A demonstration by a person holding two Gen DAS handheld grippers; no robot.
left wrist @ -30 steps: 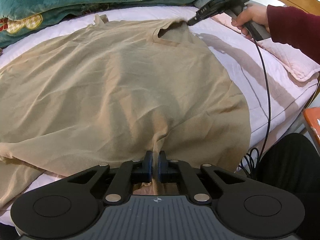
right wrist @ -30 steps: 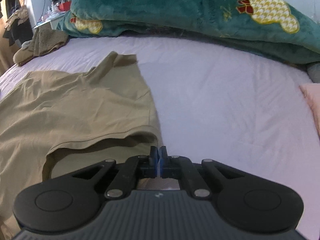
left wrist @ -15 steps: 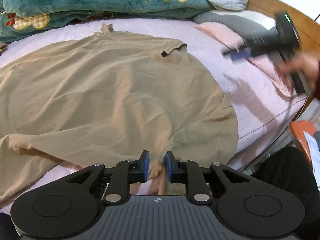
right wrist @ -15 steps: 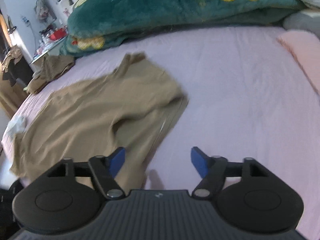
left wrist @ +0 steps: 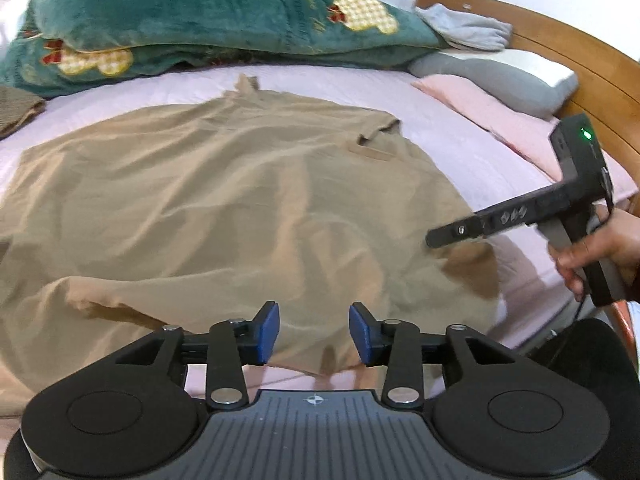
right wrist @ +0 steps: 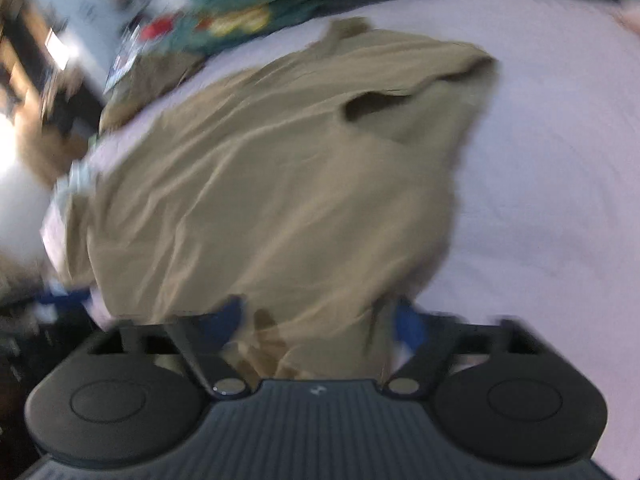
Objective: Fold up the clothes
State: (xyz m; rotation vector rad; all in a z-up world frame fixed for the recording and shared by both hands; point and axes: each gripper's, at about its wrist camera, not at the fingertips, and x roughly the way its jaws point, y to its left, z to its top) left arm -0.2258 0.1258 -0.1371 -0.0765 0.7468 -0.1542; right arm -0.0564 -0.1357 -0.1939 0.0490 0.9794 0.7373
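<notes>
Tan shirt [left wrist: 240, 200] is light and limp, so I'd pinch it at the hem corners. Left gripper [left wrist: 313, 334] jaws are opening with the hem between them, unpinched. Right gripper [right wrist: 320, 316] is blurred but looks wide, cloth between.

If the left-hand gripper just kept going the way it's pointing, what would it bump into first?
Most likely the tan shirt spread on the pale pink bedsheet. The left gripper tilts down over the shirt's near hem, its fingers opening with nothing between them. How far off the cloth lies is hard to judge.
</notes>
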